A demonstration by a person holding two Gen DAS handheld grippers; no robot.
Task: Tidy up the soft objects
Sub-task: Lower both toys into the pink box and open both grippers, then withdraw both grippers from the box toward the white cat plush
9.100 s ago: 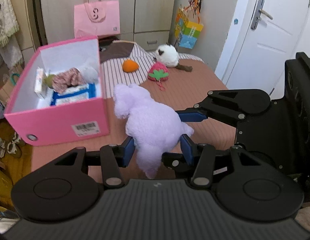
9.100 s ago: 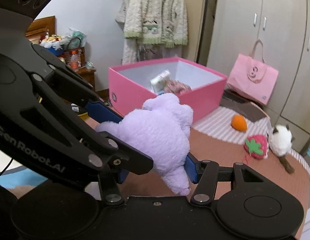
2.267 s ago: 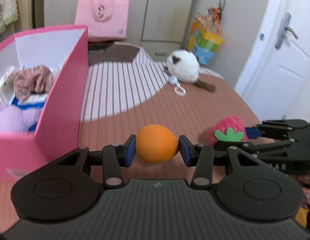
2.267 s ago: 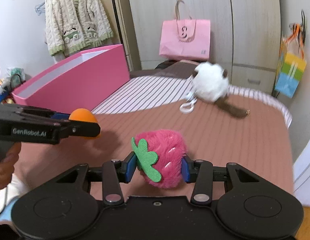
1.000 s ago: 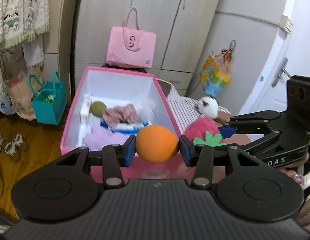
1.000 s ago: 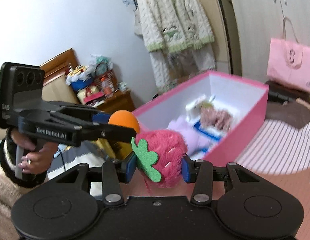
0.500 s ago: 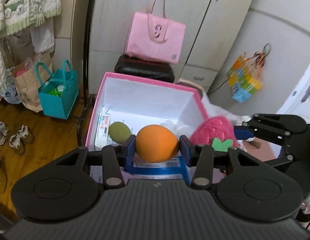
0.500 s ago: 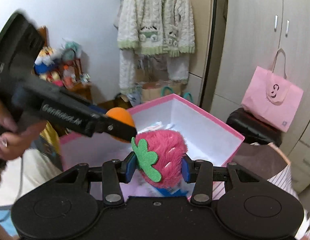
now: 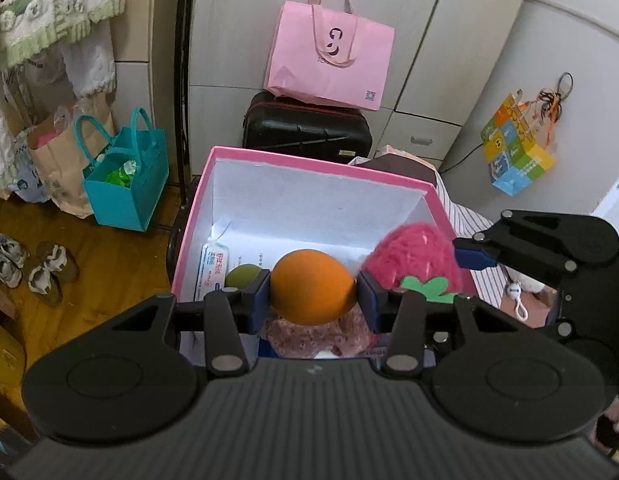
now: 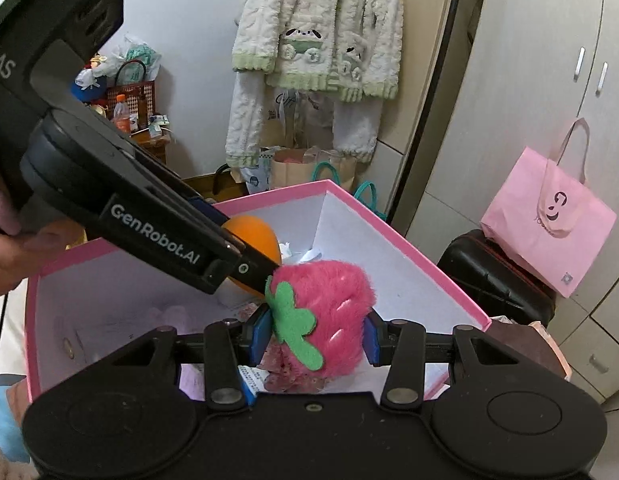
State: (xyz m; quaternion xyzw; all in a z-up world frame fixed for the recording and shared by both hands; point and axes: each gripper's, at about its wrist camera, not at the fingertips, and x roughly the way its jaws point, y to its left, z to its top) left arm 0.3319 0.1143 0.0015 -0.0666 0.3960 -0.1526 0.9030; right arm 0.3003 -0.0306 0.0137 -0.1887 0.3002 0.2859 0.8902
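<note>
Left gripper [image 9: 312,302]: clenched on orange ball [image 9: 312,287], poised above pink box [image 9: 321,168]. Right gripper [image 10: 312,340]: grasping plush strawberry [image 10: 323,312], at the ball's 3 o'clock, over the same box.

The pink box [image 9: 317,164] is open at the top, and its far half is seen bare along the white back wall. The near floor is crowded by a floral cloth [image 9: 317,336], a green ball [image 9: 242,275] and a white packet [image 9: 214,266] (at the left wall). Above it, room is taken by the orange ball [image 9: 312,287] and strawberry plush [image 10: 321,312], held close together.
</note>
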